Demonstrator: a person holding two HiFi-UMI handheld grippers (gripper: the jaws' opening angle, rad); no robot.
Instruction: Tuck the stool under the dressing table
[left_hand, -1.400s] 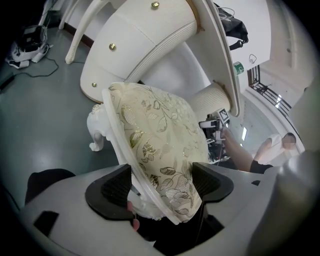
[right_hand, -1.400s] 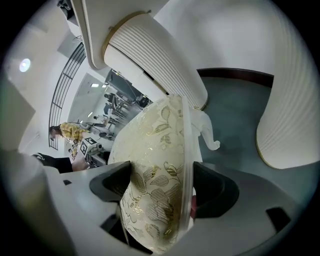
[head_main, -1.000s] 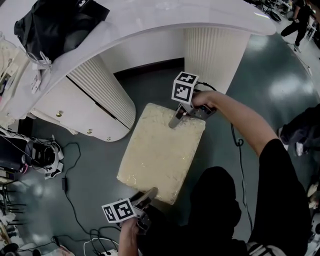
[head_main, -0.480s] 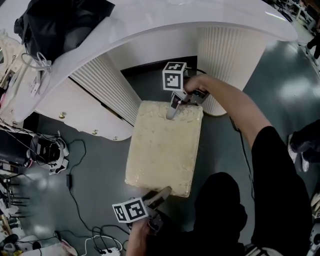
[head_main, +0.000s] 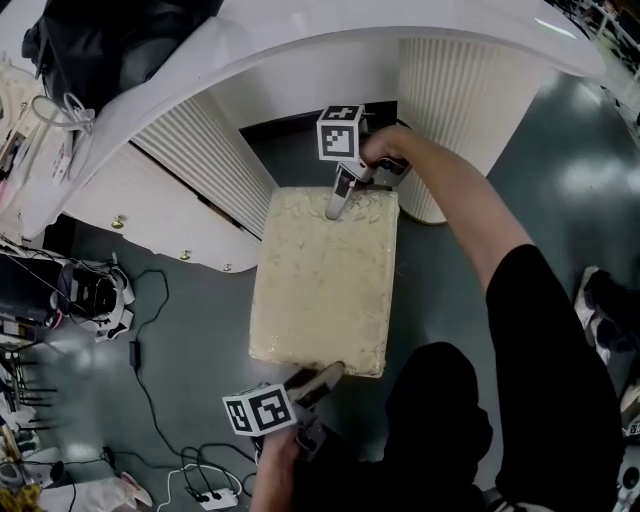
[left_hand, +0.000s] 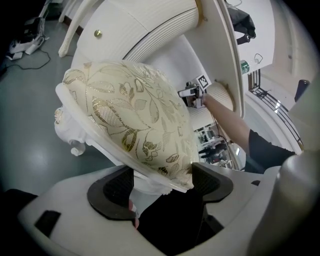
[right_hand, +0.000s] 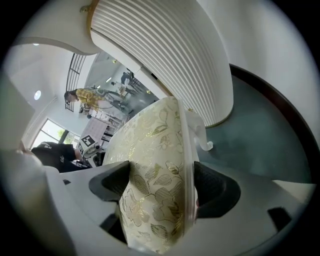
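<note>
The stool stood on the floor, its far end at the dressing table's opening, near edge clamped in the left gripper, far edge clamped in the right gripper.

Rectangular stool, cream cushion with gold floral pattern, upright at frame centre, far end just inside the leg gap of the curved white dressing table across the top

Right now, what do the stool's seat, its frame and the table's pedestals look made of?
Stool seat: padded cream fabric, shiny gold leaf pattern, probably brocade. Stool frame: glossy white carved scrolls, painted wood or resin. Dressing table pedestals: off-white fluted panels, likely painted board.
</note>
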